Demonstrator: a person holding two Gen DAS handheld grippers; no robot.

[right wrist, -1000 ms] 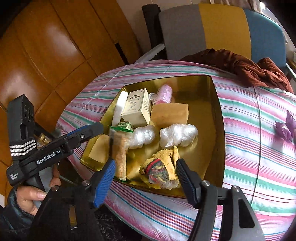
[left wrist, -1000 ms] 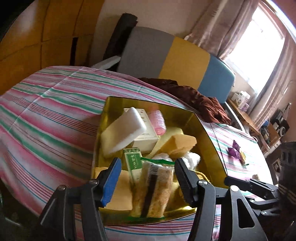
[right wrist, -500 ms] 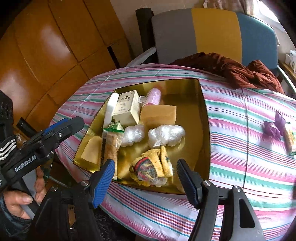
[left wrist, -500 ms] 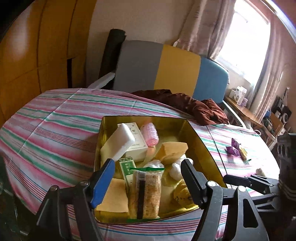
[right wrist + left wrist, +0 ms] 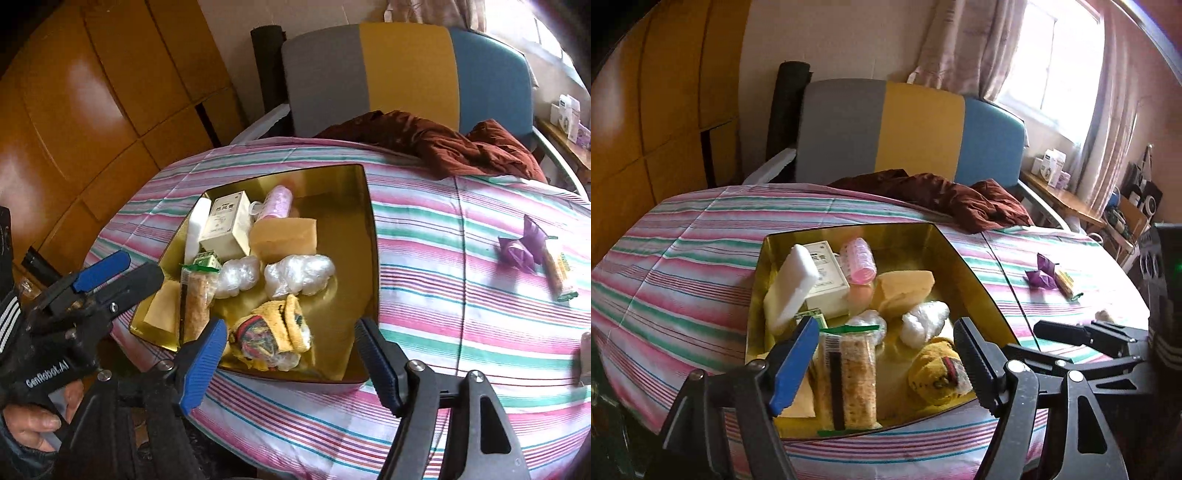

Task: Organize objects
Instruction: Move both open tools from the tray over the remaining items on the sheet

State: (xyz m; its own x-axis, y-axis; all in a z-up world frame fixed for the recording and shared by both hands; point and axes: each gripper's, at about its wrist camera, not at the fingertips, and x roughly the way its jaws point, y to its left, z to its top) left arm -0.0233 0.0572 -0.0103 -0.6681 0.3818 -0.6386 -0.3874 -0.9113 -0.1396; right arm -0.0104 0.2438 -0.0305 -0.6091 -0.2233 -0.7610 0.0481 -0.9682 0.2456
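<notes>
A shiny gold tray (image 5: 369, 236) sits on a bed with a striped cover (image 5: 461, 332). The stripes are pink, green and white.

Many small things lie in the tray. At the far end there is a white box (image 5: 225, 225) with a white foam block (image 5: 196, 229) leaning beside it. Next to the box lies a pink hair roller (image 5: 277, 203). A tan sponge (image 5: 284, 240) lies just in front of the roller. Two clear plastic bundles (image 5: 299, 275) lie side by side in the middle. A snack bar in a clear wrapper (image 5: 853, 373) lies near the front edge, and a rolled yellow sock (image 5: 273, 332) lies beside it.

The left gripper (image 5: 886, 358) hangs over the front of the tray. Its jaws have just been opening. The snack bar shows between them, but the jaws do not touch it, so the gripper is let go and holds nothing.

The right gripper (image 5: 288, 354) hangs over the front corner of the tray. Its jaws have just been opening too. The yellow sock lies in the tray below the gap, and the jaws do not touch it.

Out on the cover, well apart from the tray, lie a purple wrapper (image 5: 521, 247) and another snack bar (image 5: 559, 273), close together. A dark red cloth (image 5: 443, 144) is bunched at the far side of the bed.
</notes>
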